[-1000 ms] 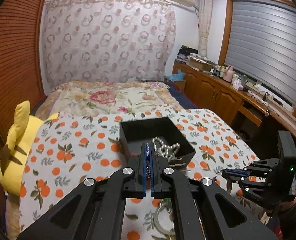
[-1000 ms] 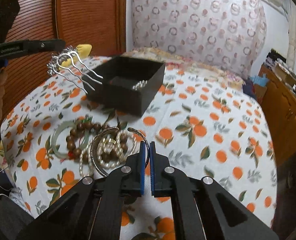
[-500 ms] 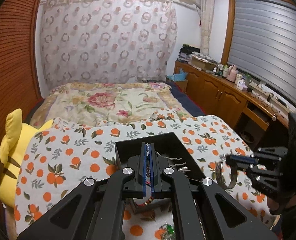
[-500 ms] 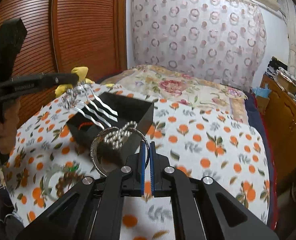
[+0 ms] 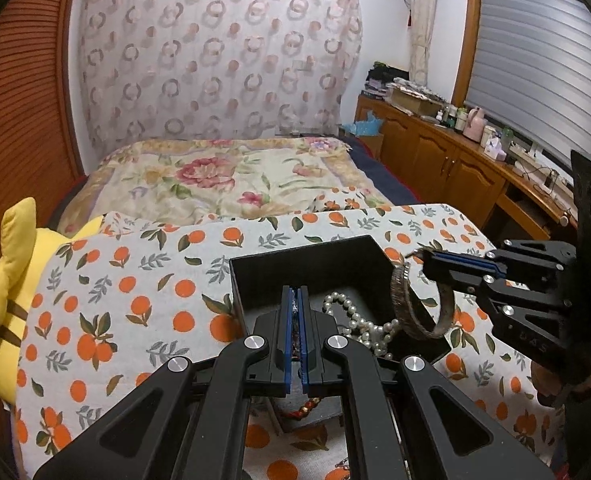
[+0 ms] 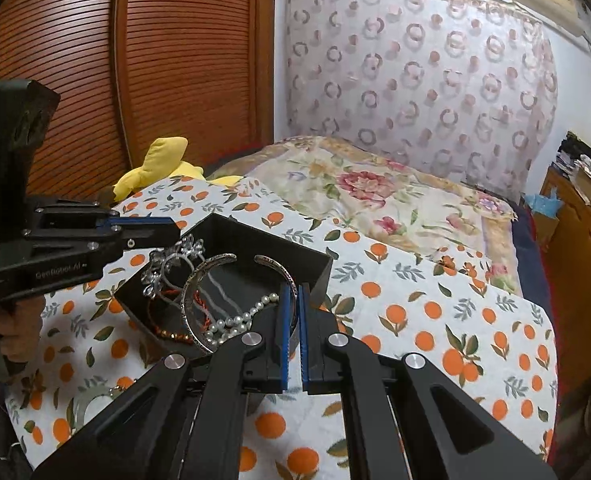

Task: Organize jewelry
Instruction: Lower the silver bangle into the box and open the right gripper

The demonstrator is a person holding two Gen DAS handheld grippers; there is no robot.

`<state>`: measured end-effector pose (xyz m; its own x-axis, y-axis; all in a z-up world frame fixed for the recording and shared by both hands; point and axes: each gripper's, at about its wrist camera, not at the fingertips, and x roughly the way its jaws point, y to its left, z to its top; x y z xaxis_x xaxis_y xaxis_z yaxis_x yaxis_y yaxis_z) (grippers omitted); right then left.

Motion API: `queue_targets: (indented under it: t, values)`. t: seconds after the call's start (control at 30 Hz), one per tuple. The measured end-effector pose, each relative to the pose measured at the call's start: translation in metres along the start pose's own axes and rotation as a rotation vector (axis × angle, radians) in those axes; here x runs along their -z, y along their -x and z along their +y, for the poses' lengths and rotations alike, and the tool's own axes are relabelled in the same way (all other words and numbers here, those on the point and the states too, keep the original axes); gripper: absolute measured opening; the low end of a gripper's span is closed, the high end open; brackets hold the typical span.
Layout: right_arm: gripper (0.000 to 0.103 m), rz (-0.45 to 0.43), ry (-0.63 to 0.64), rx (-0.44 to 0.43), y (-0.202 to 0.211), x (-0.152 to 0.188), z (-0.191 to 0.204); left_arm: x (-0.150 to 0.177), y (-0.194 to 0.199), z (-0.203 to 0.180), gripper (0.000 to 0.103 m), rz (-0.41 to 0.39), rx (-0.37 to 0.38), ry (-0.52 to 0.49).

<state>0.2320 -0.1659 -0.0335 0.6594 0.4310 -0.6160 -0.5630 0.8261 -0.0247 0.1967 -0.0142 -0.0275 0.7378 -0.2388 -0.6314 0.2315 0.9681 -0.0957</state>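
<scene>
**Both grippers over the black box, each with a piece of jewelry**

Left wrist view first: the left gripper (image 5: 295,300) sits right over the near edge of the black box (image 5: 307,264), blue pads clamped tight on a thin glittering sliver of metal, too narrow here to read any detail. Inside the box, a strand of white pearls (image 5: 355,320) lies coiled on the dark floor. On the right, the right gripper (image 5: 425,262) reaches in side-on, and hanging from its tip is the silver bangle (image 5: 405,304), an open cuff with a textured, engraved band, poised over the box's right wall. Below the left gripper, a red and gold beaded piece (image 5: 307,410) peeks out. The box stands on an orange-print cloth (image 5: 135,292), a yellow plush toy (image 5: 11,280) at the left edge.

Over to the right wrist view: the right gripper (image 6: 293,292) has its pads pinched on one end of the bangle (image 6: 199,280), whose arc curves up and over the open box (image 6: 255,248), its gap facing the far wall. The left gripper (image 6: 175,232) comes in from the left, clenched on a silver hair comb (image 6: 167,260) with a sparkling floral crown and wavy prongs slanting down into the box. Pearls (image 6: 239,320) and a red cord (image 6: 175,292) rest inside. A pale green ring (image 6: 83,400) lies on the cloth near the lower left.
</scene>
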Motion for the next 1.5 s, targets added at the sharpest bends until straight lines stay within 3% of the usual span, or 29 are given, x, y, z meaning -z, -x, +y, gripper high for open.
queue_targets:
  t: [0.3, 0.8, 1.23, 1.5]
  values:
    - [0.005, 0.026, 0.023, 0.013, -0.018, -0.006, 0.001, 0.000, 0.005, 0.002, 0.002, -0.020, 0.003, 0.009]
    - [0.005, 0.118, 0.130, 0.029, -0.075, -0.020, 0.026, 0.016, 0.019, 0.035, 0.003, -0.024, -0.059, 0.053]
    - [0.011, 0.154, 0.131, 0.020, -0.088, -0.025, 0.036, 0.025, 0.026, 0.041, 0.017, -0.033, -0.069, 0.059]
    - [0.011, 0.116, 0.074, 0.014, -0.067, -0.027, 0.027, 0.034, 0.036, 0.042, 0.025, -0.035, -0.075, 0.055]
